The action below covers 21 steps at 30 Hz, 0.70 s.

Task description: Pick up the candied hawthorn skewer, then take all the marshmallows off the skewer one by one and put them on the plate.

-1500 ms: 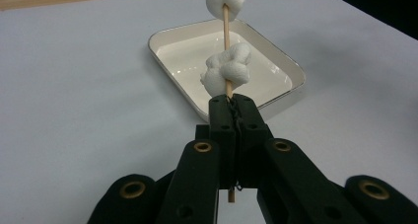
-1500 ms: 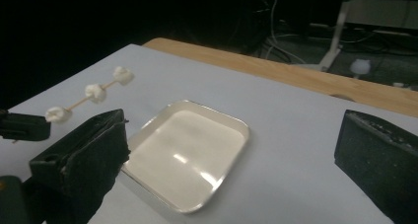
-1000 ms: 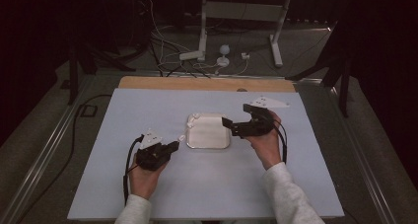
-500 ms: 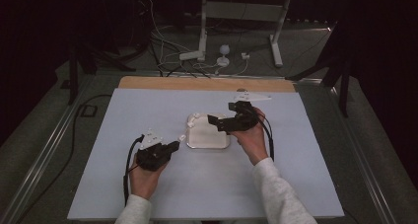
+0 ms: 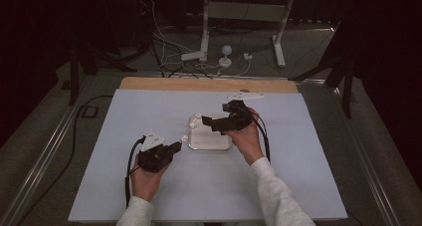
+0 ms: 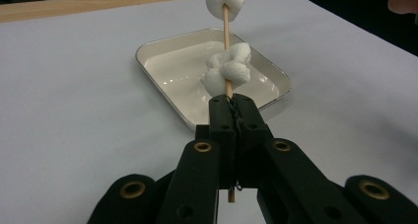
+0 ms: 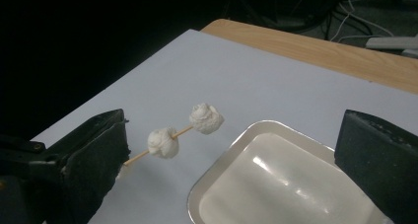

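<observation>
Left tool (image 6: 231, 103) pinches skewer (image 6: 226, 24) over tray (image 6: 148, 49) rim.

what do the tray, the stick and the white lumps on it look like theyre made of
Tray: probably enamelled or glazed metal; glossy cream inside with highlights and a thin silvery rim.
Stick: looks like bare wood or bamboo; thin, tan and matt, clamped in the left hand-held gripper.
White lumps: likely marshmallow or soft foam; matt, puffy and wrinkled, pierced by the stick.

A white table (image 5: 149, 116) with a wooden far edge (image 5: 209, 84) stands on grey carpet (image 5: 45, 136). Beyond the table, white cables (image 5: 219, 61) and a white metal stand (image 5: 244, 12) lie on the floor. The room behind the stand is dark.
</observation>
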{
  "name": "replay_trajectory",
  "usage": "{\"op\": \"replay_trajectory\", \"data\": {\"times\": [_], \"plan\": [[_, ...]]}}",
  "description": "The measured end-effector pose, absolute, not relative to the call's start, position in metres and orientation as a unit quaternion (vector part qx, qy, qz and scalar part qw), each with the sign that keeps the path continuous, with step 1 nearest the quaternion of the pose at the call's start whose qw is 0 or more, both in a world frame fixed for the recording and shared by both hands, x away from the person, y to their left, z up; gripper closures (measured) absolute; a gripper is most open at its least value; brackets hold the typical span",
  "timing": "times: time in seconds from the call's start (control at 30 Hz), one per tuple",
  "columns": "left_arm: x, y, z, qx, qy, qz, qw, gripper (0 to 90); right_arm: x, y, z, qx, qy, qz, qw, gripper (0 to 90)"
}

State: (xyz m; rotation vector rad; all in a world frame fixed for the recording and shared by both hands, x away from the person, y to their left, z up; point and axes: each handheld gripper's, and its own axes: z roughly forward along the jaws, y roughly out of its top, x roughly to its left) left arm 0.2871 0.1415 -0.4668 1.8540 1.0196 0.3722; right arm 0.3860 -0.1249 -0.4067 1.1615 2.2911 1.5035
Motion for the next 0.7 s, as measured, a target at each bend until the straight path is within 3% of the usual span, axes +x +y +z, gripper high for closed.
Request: {"op": "replay_trajectory", "data": {"times": [0.27, 0.43, 0.57, 0.7], "plan": [[0.286, 0.14, -0.467, 0.76, 0.411, 0.153, 0.48, 89.7, 0.39, -0.118, -0.41, 0.398, 0.766, 0.501, 0.055, 0.0], [0.286, 0.139, -0.468, 0.761, 0.409, 0.151, 0.48, 89.7, 0.391, -0.114, -0.412, 0.398, 0.77, 0.498, 0.04, 8.7], [0.286, 0.139, -0.468, 0.761, 0.408, 0.152, 0.482, 89.7, 0.394, -0.114, -0.415, 0.429, 0.753, 0.498, 0.012, 33.5], [0.286, 0.139, -0.468, 0.76, 0.407, 0.151, 0.483, 89.7, 0.396, -0.111, -0.419, 0.432, 0.75, 0.501, -0.017, 42.6]]}}
